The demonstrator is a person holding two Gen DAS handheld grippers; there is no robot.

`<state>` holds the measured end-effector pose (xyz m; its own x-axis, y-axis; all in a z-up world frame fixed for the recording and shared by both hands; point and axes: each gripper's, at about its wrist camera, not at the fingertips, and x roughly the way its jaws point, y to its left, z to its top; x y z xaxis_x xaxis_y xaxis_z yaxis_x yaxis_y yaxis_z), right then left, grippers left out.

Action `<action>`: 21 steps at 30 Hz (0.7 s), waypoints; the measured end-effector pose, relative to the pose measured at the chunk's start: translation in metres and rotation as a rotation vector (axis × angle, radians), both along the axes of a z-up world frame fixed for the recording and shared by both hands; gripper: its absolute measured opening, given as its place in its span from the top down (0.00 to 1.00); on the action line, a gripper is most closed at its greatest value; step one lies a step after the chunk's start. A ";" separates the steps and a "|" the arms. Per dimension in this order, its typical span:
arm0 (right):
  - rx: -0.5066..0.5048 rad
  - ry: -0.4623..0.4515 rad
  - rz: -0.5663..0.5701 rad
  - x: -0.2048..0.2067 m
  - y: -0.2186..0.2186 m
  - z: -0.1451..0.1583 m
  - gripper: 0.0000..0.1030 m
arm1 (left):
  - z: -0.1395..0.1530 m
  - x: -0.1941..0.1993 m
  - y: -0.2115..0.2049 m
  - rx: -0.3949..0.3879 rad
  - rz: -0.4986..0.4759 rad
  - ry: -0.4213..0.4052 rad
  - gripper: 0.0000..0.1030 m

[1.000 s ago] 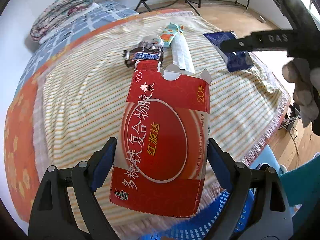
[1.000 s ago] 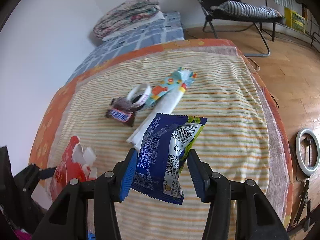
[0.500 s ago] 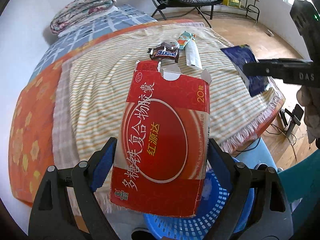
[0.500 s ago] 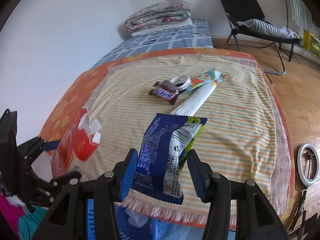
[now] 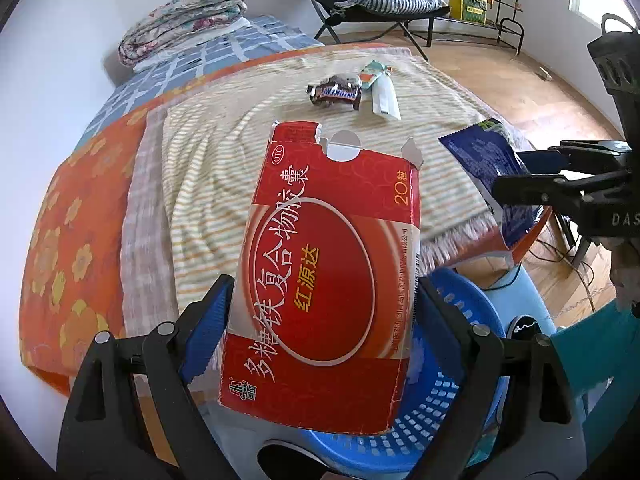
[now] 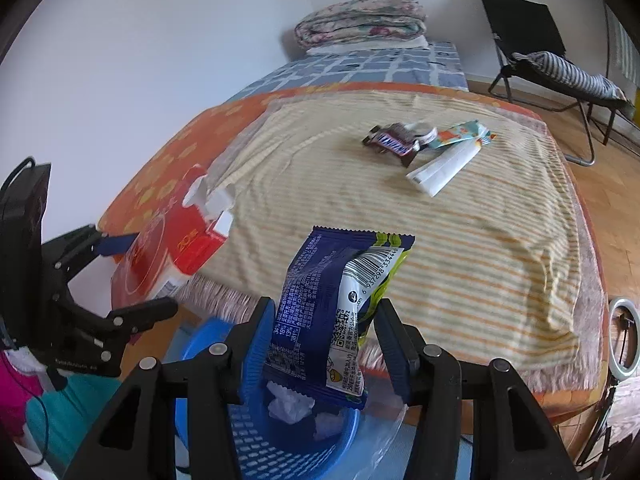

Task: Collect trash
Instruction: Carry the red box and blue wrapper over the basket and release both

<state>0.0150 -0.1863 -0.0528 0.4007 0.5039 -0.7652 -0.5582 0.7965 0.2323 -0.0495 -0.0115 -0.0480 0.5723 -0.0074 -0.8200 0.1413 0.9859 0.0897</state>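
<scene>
Left wrist view is showing the left claw (image 5: 322, 320) gripping a red medicine carton (image 5: 328, 264) by its two long sides, jaws standing wide because the carton is broad. Below it, at about five o'clock, the blue basket (image 5: 472, 320) is peeking out past the bed's edge. At three o'clock the right claw (image 5: 520, 176) is pinching a dark blue snack wrapper (image 5: 484, 156).

Right wrist view is showing the same wrapper (image 6: 332, 308) clamped at a middling width between the right claw's pads (image 6: 256, 344), hanging over the basket (image 6: 280, 440), where crumpled white paper (image 6: 288, 404) is already lying. The carton is appearing at nine o'clock in this view.

As for progress, I judge the job to be partway along: some rubbish is sitting in the basket, two pieces are being held just above or beside it and not yet dropped, and a cluster is waiting on the striped blanket (image 6: 460, 240) toward one o'clock: a chocolate bar wrapper (image 6: 394, 140), a colourful packet (image 6: 460, 136) and a white sachet (image 6: 444, 170), all touching or nearly so.

Room for moving is looking generous: the blanket is bare around that cluster, and the fringed bed edge is lying just beside the basket rim, so both claws are needing only to clear each other there.
</scene>
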 end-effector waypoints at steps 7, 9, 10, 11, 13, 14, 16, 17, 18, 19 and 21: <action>-0.007 0.016 0.041 -0.019 0.007 -0.011 0.48 | -0.018 -0.017 -0.004 -0.002 -0.001 0.028 0.13; -0.016 0.016 0.054 -0.026 0.009 -0.015 0.48 | -0.022 -0.020 -0.004 -0.003 -0.004 0.035 0.13; -0.019 0.019 0.060 -0.029 0.010 -0.018 0.48 | -0.025 -0.022 -0.005 -0.005 -0.006 0.041 0.13; -0.021 0.021 0.064 -0.031 0.011 -0.020 0.48 | -0.028 -0.024 -0.005 -0.005 -0.007 0.046 0.13; -0.026 0.035 0.070 -0.036 0.012 -0.026 0.48 | -0.032 -0.026 -0.006 -0.004 -0.008 0.053 0.13; -0.027 0.040 0.070 -0.036 0.012 -0.028 0.48 | -0.035 -0.027 -0.005 -0.005 -0.008 0.057 0.13; -0.028 0.056 0.071 -0.039 0.011 -0.033 0.48 | -0.038 -0.028 -0.006 -0.007 -0.009 0.065 0.13; -0.028 0.063 0.071 -0.040 0.011 -0.035 0.48 | -0.039 -0.029 -0.006 -0.008 -0.008 0.066 0.13; -0.030 0.069 0.072 -0.041 0.012 -0.038 0.48 | -0.040 -0.030 -0.006 -0.009 -0.007 0.067 0.12; -0.032 0.073 0.073 -0.041 0.013 -0.039 0.48 | -0.041 -0.030 -0.006 -0.010 -0.005 0.068 0.12; -0.036 0.077 0.076 -0.044 0.013 -0.042 0.48 | -0.043 -0.031 -0.005 -0.021 0.003 0.072 0.12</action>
<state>-0.0290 -0.1737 -0.0952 0.3016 0.5024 -0.8103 -0.5990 0.7611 0.2489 -0.0809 -0.0164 -0.0910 0.5115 -0.0239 -0.8589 0.1441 0.9878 0.0583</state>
